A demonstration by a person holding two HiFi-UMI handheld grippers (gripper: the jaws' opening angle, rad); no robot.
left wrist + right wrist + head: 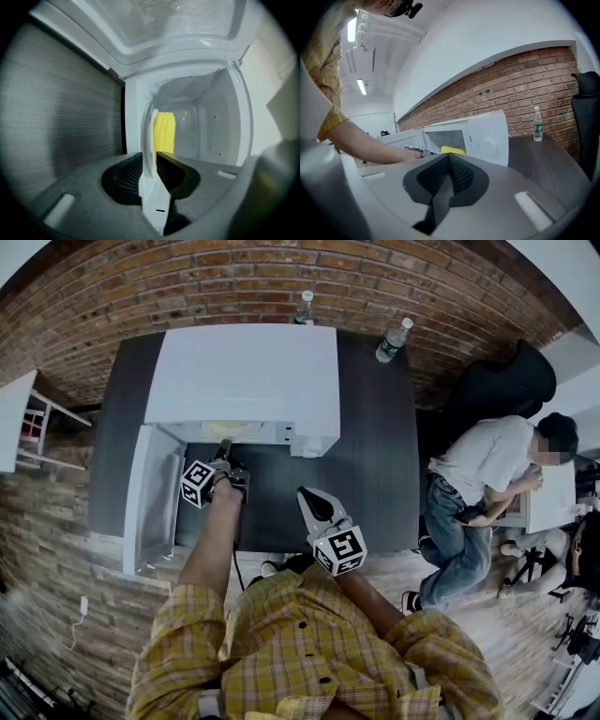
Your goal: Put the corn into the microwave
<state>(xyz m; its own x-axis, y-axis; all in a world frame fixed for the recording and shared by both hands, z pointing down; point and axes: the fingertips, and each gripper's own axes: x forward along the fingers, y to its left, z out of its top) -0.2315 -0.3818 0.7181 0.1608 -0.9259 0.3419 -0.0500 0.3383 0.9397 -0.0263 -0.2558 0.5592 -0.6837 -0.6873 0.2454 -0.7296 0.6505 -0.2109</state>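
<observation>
Your left gripper [156, 140] has its fingers clamped on the corn [164, 133], one white finger and one black with the yellow cob pinched between them. The cob sits at the mouth of the microwave [244, 376], reaching into the pale cavity, but it does not look set down yet. Your right gripper [449, 159] hangs back over the near edge of the surface [375, 456], fingers together on nothing.

The main risk, as I judge it, is letting go too close to the opening. A cob is round and likely to roll, so if you release it near the threshold it could tip out onto the surface or lie in the way of the door [150, 493]. Carry it deeper and lower it to the cavity floor before you part the fingers. Mind the frame on your left side too: it stands close to the white finger, and a knock there could twist the cob in the grip.

The surface is dark and mostly bare, with the white microwave at its back and the door swung wide to your left. Two water bottles [394, 339] stand behind, against a brick wall [187, 287]. To your right a person [487, 465] sits bent over papers, near a black chair [506, 381].
</observation>
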